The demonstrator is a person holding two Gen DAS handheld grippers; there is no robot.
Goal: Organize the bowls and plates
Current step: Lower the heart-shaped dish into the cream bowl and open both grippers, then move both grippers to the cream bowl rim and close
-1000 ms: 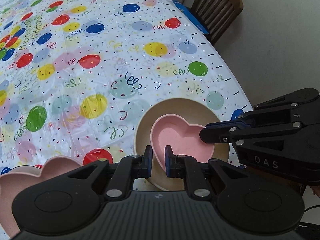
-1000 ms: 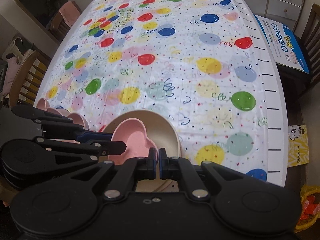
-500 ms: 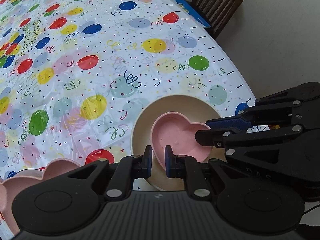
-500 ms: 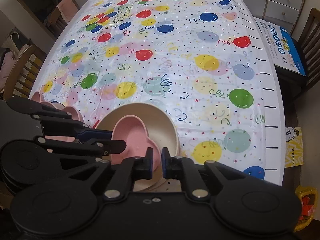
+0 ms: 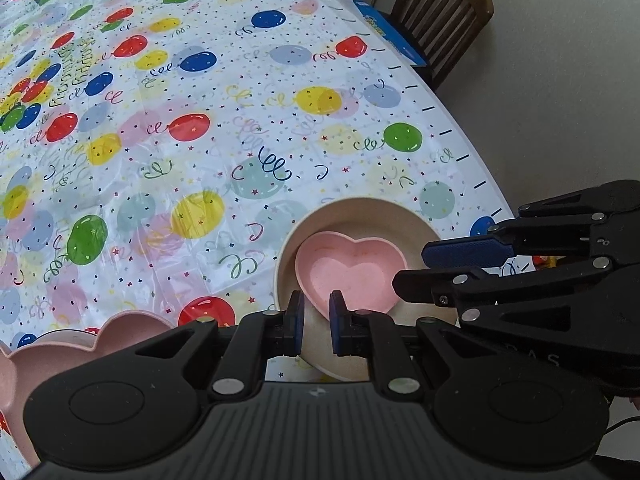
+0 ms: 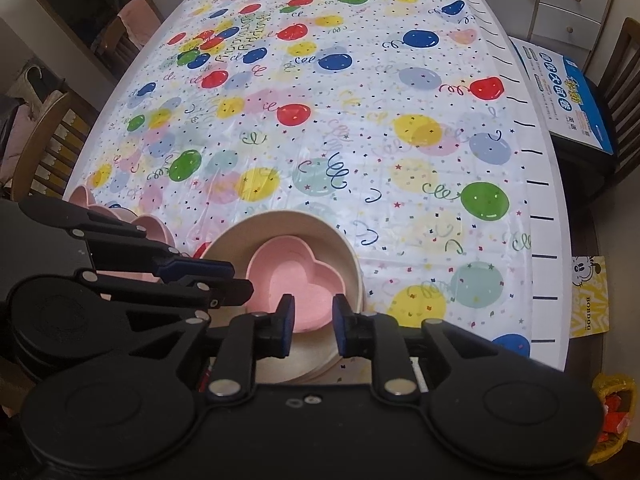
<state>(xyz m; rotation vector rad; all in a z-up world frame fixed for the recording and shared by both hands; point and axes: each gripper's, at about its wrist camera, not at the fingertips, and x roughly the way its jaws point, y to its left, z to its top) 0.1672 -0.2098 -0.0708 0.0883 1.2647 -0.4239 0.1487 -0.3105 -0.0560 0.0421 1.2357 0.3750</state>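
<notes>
Pink heart bowl (image 6: 294, 280) sits inside the beige bowl (image 6: 344, 240) near the table edge (image 6: 554, 280). Right gripper (image 6: 313, 322) has just been opening, nothing pinched; left gripper (image 5: 314, 326) narrow, apparently empty. Likely light, rigid (slippery perhaps): grip the rim.

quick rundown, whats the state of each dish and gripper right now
pink heart bowl: upright, nested inside the beige bowl
beige bowl: upright on the tablecloth, near the table's edge
pink dishes: upright, beside the beige bowl, not stacked into it
left gripper: shut, nothing gripped
right gripper: open, jaws have just been opening, pink heart bowl released
</notes>
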